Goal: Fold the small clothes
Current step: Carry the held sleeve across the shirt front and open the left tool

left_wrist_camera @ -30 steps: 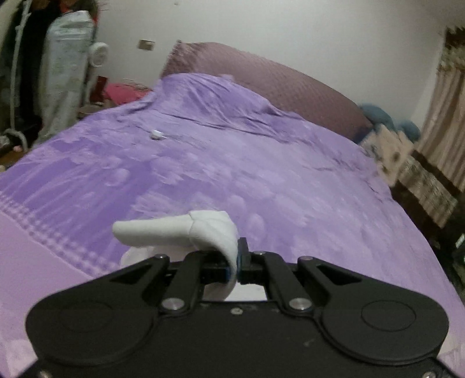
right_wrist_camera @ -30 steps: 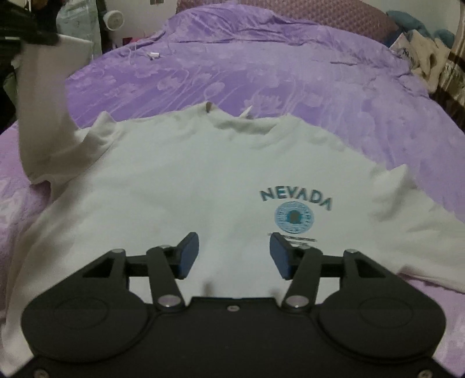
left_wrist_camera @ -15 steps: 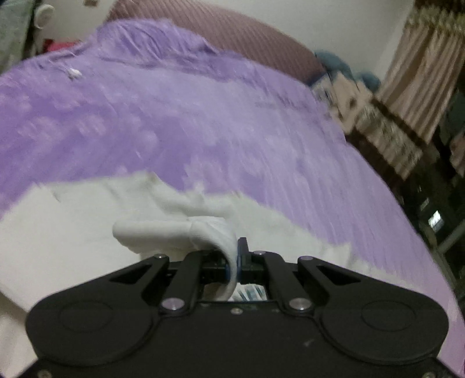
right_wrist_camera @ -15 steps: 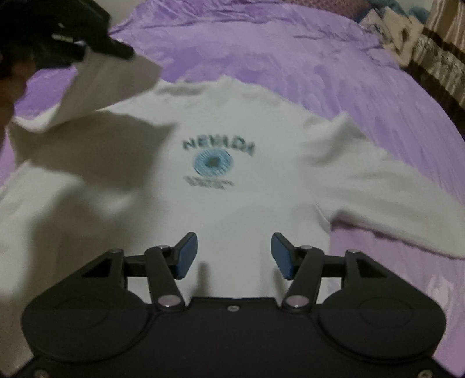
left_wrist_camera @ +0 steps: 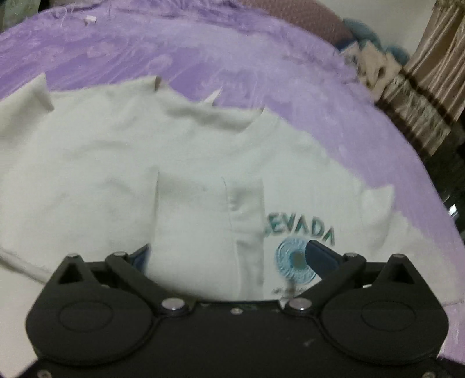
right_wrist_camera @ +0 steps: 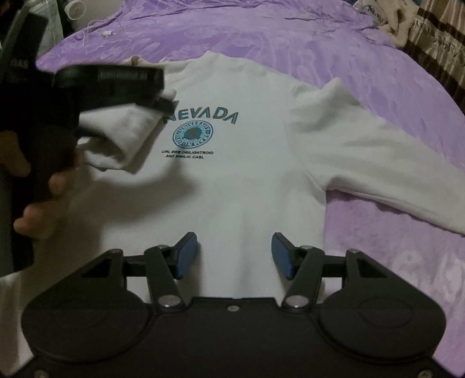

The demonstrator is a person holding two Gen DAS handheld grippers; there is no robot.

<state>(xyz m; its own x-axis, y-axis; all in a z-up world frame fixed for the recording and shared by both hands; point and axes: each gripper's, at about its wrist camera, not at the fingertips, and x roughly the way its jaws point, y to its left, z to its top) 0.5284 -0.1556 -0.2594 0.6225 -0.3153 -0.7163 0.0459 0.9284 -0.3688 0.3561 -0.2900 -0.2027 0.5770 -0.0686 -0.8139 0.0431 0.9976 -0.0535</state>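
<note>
A white long-sleeved sweatshirt (right_wrist_camera: 247, 180) with a teal NEVADA print (right_wrist_camera: 203, 116) lies face up on the purple bedspread (right_wrist_camera: 261, 32). Its left sleeve (left_wrist_camera: 206, 229) is folded across the chest and lies between the wide-open jaws of my left gripper (left_wrist_camera: 229, 256), covering the print's first letter. In the right wrist view the left gripper (right_wrist_camera: 116, 84) hovers over that sleeve (right_wrist_camera: 128, 136). The other sleeve (right_wrist_camera: 377, 171) lies stretched out to the right. My right gripper (right_wrist_camera: 234, 256) is open and empty above the lower body of the sweatshirt.
The bed reaches to a mauve headboard (left_wrist_camera: 305, 17). A small white plug and cord (right_wrist_camera: 107, 33) lie on the cover far left. Cushions (right_wrist_camera: 389, 20) and patterned curtains (left_wrist_camera: 430, 75) are at the right edge. A fan (right_wrist_camera: 76, 6) stands beyond the bed's far left corner.
My left gripper carried the left sleeve across the chest and opened, letting it go. My right gripper stayed open and drew back toward the hem.
</note>
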